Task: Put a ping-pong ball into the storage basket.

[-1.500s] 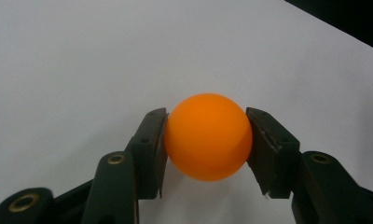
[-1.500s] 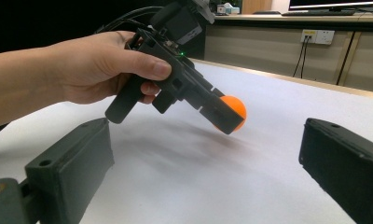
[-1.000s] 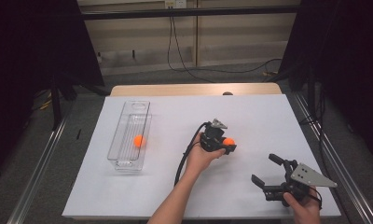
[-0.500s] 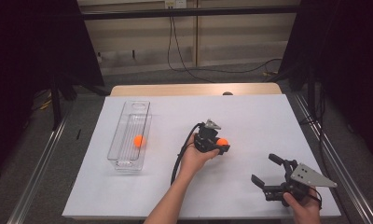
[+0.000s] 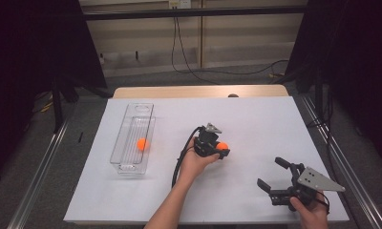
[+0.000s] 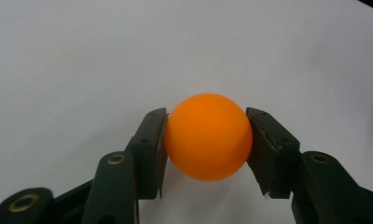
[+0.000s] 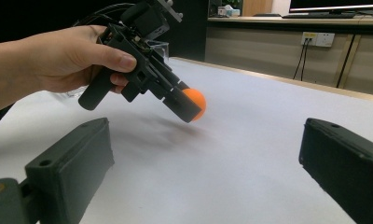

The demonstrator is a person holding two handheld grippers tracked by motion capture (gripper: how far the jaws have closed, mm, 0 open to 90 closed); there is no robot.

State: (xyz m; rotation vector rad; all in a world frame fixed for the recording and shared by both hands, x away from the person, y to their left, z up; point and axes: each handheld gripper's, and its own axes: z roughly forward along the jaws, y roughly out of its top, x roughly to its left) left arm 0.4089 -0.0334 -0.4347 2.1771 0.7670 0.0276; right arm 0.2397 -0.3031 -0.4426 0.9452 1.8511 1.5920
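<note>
- The left gripper holds an orange ball tight between its two black jaws. One jaw presses on each side of the ball.
- In the right gripper view the left gripper tips down, and the ball hangs a little above the white table, with a soft shadow under it.
- In the high view the left gripper is near the middle of the table, and the ball sits at its tip. A hand wraps around the handle, just behind the jaws.
- The right gripper rests nearer the person, off to the right of the left gripper and well apart from it. Its jaws stand wide apart with nothing between them.
- A clear tray lies farther off, to the left of the left gripper. A second orange ball sits inside it.
- Beyond the table there is a wall with black cables hanging down.
</note>
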